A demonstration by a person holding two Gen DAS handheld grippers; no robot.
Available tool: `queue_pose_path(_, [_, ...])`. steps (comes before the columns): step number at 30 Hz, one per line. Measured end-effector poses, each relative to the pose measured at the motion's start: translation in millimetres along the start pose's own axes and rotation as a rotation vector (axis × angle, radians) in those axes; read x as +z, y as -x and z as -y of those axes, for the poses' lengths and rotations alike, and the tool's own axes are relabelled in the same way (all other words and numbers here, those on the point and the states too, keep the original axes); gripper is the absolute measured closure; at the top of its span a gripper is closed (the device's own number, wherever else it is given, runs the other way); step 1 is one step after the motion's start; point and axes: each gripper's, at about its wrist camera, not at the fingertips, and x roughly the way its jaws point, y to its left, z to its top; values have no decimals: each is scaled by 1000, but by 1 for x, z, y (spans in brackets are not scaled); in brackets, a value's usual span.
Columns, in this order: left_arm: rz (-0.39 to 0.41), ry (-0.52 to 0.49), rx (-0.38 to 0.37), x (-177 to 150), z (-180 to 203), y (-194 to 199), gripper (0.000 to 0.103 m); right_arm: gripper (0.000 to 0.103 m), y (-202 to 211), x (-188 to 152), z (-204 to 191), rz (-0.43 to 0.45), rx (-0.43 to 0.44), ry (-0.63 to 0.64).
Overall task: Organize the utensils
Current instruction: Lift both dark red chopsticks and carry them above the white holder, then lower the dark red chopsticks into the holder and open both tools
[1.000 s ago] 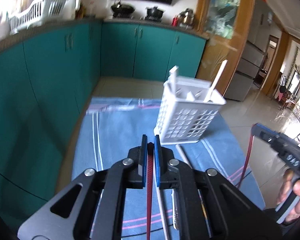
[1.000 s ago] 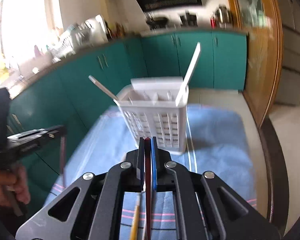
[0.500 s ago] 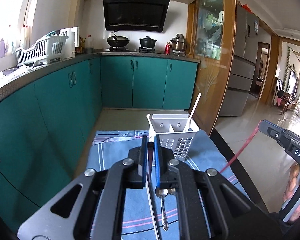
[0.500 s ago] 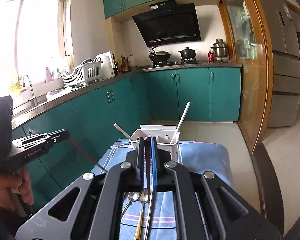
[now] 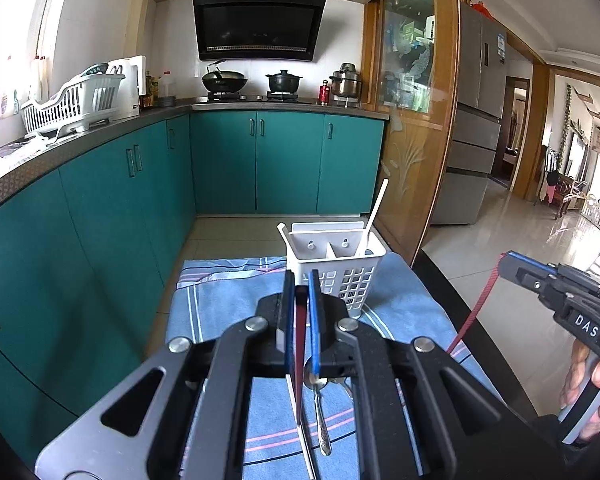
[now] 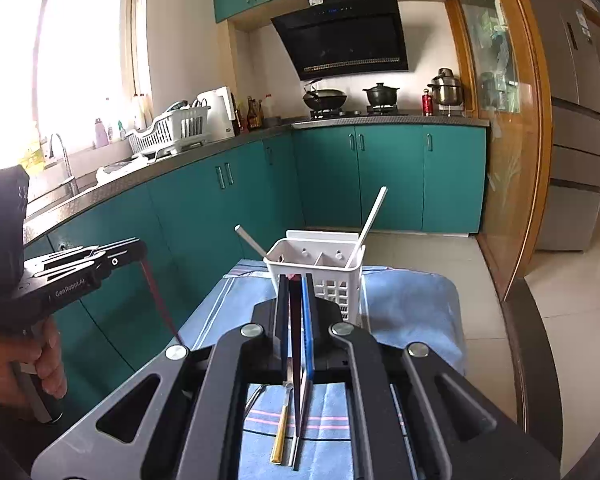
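Both grippers, left gripper [image 5: 299, 312] and right gripper [image 6: 296, 316], have risen, each pinching a red chopstick [image 5: 300, 344]; white caddy [image 5: 340, 268] is sitting at blue cloth's [image 5: 228, 300] far edge, teal cabinets [image 5: 120, 208] lining left.

Both wrist views look slightly downward past their own fingers, sharing the near white caddy [image 5: 334, 268] [image 6: 320, 270] and teal cabinets [image 5: 284, 160] [image 6: 388, 176].
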Motion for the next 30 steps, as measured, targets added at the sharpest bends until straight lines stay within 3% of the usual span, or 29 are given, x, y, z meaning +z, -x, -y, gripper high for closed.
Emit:
queue_pose_path(7, [13, 40, -8, 1, -16, 6, 97, 97, -12, 41, -18, 12, 4, 38])
queue_pose_path(15, [7, 78, -17, -1, -35, 6, 97, 97, -30, 152, -14, 104, -66, 28])
queue_pose_path(20, [-3, 90, -22, -1, -41, 1, 97, 97, -56, 197, -6, 136, -138, 17])
queue_pose_path(24, [-3, 99, -26, 0, -44, 0, 97, 97, -92, 194, 3, 113, -175, 4])
queue_pose_path(30, [-14, 109, -18, -1, -50, -5, 97, 96, -153, 143, 31, 1, -178, -73])
